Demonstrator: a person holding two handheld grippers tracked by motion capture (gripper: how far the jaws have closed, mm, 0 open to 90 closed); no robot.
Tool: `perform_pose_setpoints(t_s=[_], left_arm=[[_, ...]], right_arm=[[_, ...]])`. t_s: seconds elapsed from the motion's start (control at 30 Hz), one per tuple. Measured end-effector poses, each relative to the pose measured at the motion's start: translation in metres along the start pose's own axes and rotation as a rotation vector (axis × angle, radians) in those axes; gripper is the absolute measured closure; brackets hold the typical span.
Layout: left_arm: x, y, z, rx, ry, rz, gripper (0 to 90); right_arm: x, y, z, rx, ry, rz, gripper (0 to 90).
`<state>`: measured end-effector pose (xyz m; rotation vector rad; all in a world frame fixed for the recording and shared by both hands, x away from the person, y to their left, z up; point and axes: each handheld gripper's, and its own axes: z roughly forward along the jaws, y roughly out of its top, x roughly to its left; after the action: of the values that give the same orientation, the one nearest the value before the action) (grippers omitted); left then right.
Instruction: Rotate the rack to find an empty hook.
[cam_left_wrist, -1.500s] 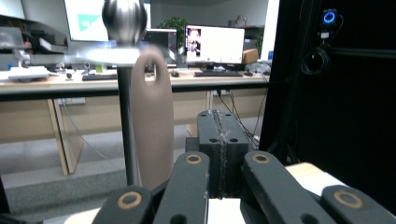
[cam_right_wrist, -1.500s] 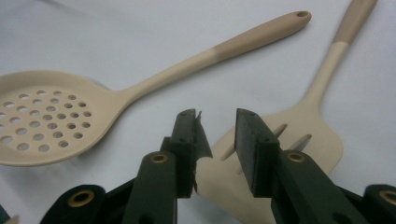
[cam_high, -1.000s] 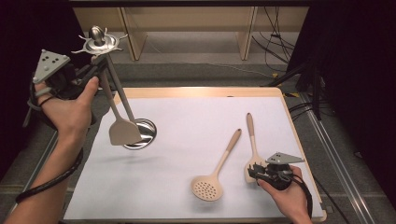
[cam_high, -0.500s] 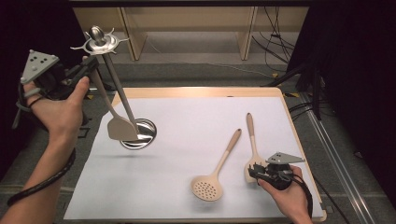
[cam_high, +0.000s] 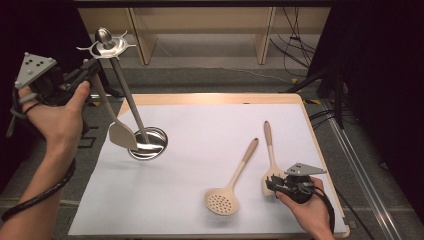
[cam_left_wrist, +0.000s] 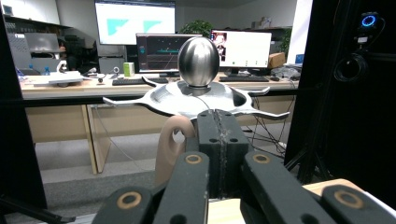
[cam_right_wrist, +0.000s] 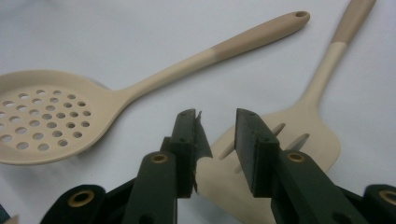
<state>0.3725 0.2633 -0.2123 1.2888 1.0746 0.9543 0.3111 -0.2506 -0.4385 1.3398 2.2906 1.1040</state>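
A steel utensil stand (cam_high: 126, 92) rises from its round base (cam_high: 150, 146); its knob (cam_left_wrist: 198, 60) and hooked rim face my left gripper (cam_left_wrist: 217, 126). A beige spatula (cam_high: 121, 135) hangs upright beside the pole. Its handle end (cam_left_wrist: 170, 144) lies against the left side of my jaws, just under the rim. My left gripper (cam_high: 91, 69) has just been opening by a hair, but its jaws still look pressed together with nothing between them. My right gripper (cam_high: 276, 187) (cam_right_wrist: 215, 140) stands open over the blade of a slotted turner (cam_right_wrist: 303, 126) (cam_high: 269, 150). A perforated skimmer (cam_high: 232, 185) (cam_right_wrist: 46, 116) lies left of it.
A white sheet (cam_high: 200, 130) covers the wooden table (cam_high: 210, 97). Wooden furniture legs (cam_high: 264, 35) stand beyond the far edge, and cables (cam_high: 325, 120) run along the floor at the right. Desks with monitors (cam_left_wrist: 159, 51) are seen behind the stand.
My left hand and gripper drifted left, and the spatula's blade swung left, off the stand's base. The right hand has not moved.
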Motion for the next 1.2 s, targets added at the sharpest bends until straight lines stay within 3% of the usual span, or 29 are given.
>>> perform_pose_setpoints(t_s=[0.03, 0.07, 0.1, 0.13, 0.23, 0.37, 0.4, 0.43, 0.47, 0.53, 0.57, 0.6, 0.67, 0.7, 0.77, 0.9, 0.93, 0.97, 1.07, 1.2], left_arm=[[-0.001, -0.001, -0.002, -0.005, -0.007, 0.002, 84.0], [-0.001, -0.001, -0.002, -0.005, -0.007, 0.002, 82.3], [-0.003, -0.003, -0.004, -0.005, -0.015, 0.005, 82.3], [-0.006, -0.008, -0.008, 0.003, -0.037, 0.012, 78.0], [-0.012, -0.017, -0.012, 0.026, -0.072, 0.027, 72.0], [-0.025, -0.045, -0.019, 0.078, -0.147, 0.027, 59.9], [-0.025, -0.045, -0.019, 0.078, -0.147, 0.027, 58.1], [-0.028, -0.052, -0.021, 0.089, -0.162, 0.030, 58.1], [-0.032, -0.063, -0.023, 0.098, -0.185, 0.031, 55.4], [-0.035, -0.069, -0.025, 0.107, -0.197, 0.036, 53.4], [-0.039, -0.081, -0.028, 0.123, -0.218, 0.042, 52.8], [-0.039, -0.081, -0.028, 0.123, -0.218, 0.042, 52.3], [-0.043, -0.096, -0.032, 0.137, -0.240, 0.057, 51.6], [-0.044, -0.100, -0.033, 0.145, -0.246, 0.060, 50.9], [-0.047, -0.119, -0.037, 0.177, -0.266, 0.068, 49.5], [-0.048, -0.136, -0.040, 0.212, -0.278, 0.068, 48.1], [-0.047, -0.144, -0.041, 0.231, -0.275, 0.070, 48.0], [-0.047, -0.147, -0.041, 0.237, -0.275, 0.070, 47.8], [-0.046, -0.150, -0.041, 0.239, -0.269, 0.070, 47.6], [-0.046, -0.155, -0.041, 0.243, -0.267, 0.070, 47.3]], right_arm=[[-0.003, 0.000, 0.000, -0.012, -0.016, -0.037, 69.5], [-0.003, 0.000, 0.000, -0.008, -0.017, -0.040, 69.5], [-0.003, 0.000, 0.000, -0.008, -0.017, -0.040, 69.5], [-0.002, 0.000, 0.000, -0.005, -0.008, -0.010, 69.4], [-0.002, 0.000, 0.000, -0.002, -0.010, -0.009, 69.2], [-0.003, 0.000, 0.000, -0.001, -0.010, -0.001, 68.6], [-0.003, 0.000, 0.000, -0.001, -0.010, -0.001, 68.6], [-0.005, 0.000, 0.001, -0.003, -0.005, -0.020, 68.5], [-0.005, 0.000, 0.000, 0.002, -0.007, -0.010, 68.2], [-0.006, 0.000, 0.001, 0.005, -0.005, -0.005, 68.7], [-0.007, 0.001, 0.000, 0.003, -0.012, -0.004, 69.7], [-0.007, 0.001, 0.000, 0.003, -0.012, -0.004, 69.7], [-0.008, 0.003, -0.002, 0.012, -0.009, 0.039, 72.6], [-0.012, 0.005, -0.001, -0.002, -0.001, 0.017, 73.8], [-0.018, 0.011, -0.004, 0.002, -0.018, 0.042, 75.0], [-0.024, 0.016, -0.004, 0.002, -0.032, 0.061, 75.2], [-0.027, 0.016, -0.003, 0.008, -0.052, 0.036, 75.0], [-0.026, 0.017, -0.004, 0.019, -0.049, 0.071, 74.7], [-0.030, 0.018, -0.003, 0.012, -0.054, 0.059, 74.3], [-0.035, 0.020, -0.002, 0.010, -0.070, 0.082, 73.3]])
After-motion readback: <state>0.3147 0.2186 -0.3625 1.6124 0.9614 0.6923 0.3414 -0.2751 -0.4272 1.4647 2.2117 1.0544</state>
